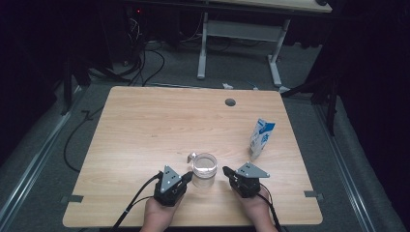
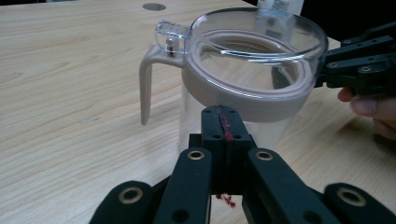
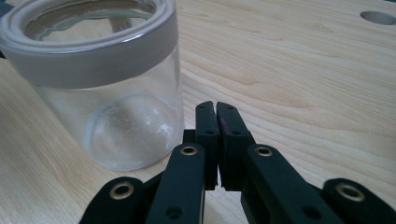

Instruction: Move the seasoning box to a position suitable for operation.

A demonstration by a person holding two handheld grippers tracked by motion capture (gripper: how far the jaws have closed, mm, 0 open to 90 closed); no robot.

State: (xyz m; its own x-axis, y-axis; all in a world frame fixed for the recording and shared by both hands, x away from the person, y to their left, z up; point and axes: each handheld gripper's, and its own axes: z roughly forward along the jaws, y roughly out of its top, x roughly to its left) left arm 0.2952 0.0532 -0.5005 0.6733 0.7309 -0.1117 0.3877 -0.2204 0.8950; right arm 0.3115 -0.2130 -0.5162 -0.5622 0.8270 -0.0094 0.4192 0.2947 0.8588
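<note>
- Jug (image 1: 204, 170) stands upright near the front edge of the table (image 1: 145, 125), between the two grippers, its grey handle (image 1: 191, 157) pointing away from the person.
- It is a clear-walled pitcher with a grey collar and a clear hinged lid (image 2: 259, 44) lying shut on top; it looks empty, so I judge it light and easy to tip or slide.
- The wall looks hard, smooth and probably slippery; if it is glass, a knock could crack it. I cannot tell glass from plastic.
- Best holds, in my view: the handle (image 2: 147, 79), or the collar (image 2: 243, 100), which is stiff and less slick than the clear wall. The lid tab (image 2: 170, 32) would serve only to lift the lid.
- Left gripper (image 1: 186, 178) lies low and level on the jug's left, jaws clenched on nothing, tips (image 2: 223, 123) just beside or touching the wall under the collar; I cannot tell which.
- Right gripper (image 1: 226, 170) lies level on the jug's right, jaws pressed together and empty, tips (image 3: 217, 116) near the wall (image 3: 116, 126) but apart from it.
- Both hands come in from the table's front edge, forearms low, grippers angled inward toward the jug.
- A milk carton (image 1: 261, 138) stands upright well apart, toward the right rear.
</note>
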